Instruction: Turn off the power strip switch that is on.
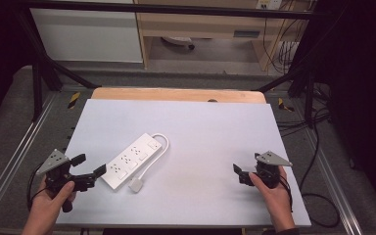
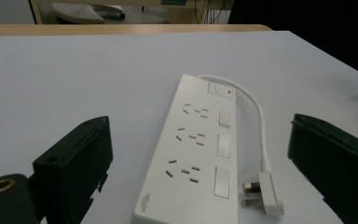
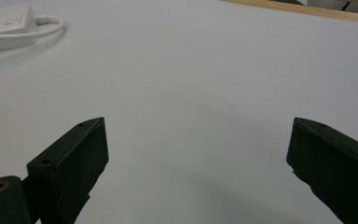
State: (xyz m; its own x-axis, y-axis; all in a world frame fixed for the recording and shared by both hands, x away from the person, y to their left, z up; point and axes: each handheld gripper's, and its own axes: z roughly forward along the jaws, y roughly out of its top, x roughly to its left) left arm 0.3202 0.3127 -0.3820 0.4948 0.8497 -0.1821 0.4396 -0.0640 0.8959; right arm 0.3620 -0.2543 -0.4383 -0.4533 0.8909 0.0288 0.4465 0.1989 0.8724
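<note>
Left gripper point(image 1: 89, 173) held low at the table's point(image 1: 215, 127) seven o'clock corner, fingers point(image 2: 74, 163) spread wide and empty, aimed toward two o'clock straight at the near end of the power strip point(image 1: 131, 160); judged a lining-up stance ahead of a grasp, with the strip's near end sitting in the gap between the fingers in the left gripper view. Power strip lying flat, sockets up, left of the table's centre, just beside the left gripper yet apart from it; long axis running from seven o'clock to one o'clock, switch end point(image 2: 219, 89) pointing away toward one o'clock. White cable point(image 1: 160, 147) leaving the far end, looping round the strip's right side and ending in the plug point(image 1: 136, 185), resting unplugged, pins point(image 2: 251, 195) toward the strip, at the near right corner, probably kept handy for insertion. Right gripper point(image 1: 240, 175) parked at five o'clock, well apart from the strip, fingers point(image 3: 70, 163) likewise open on bare table, apparently on standby.
</note>
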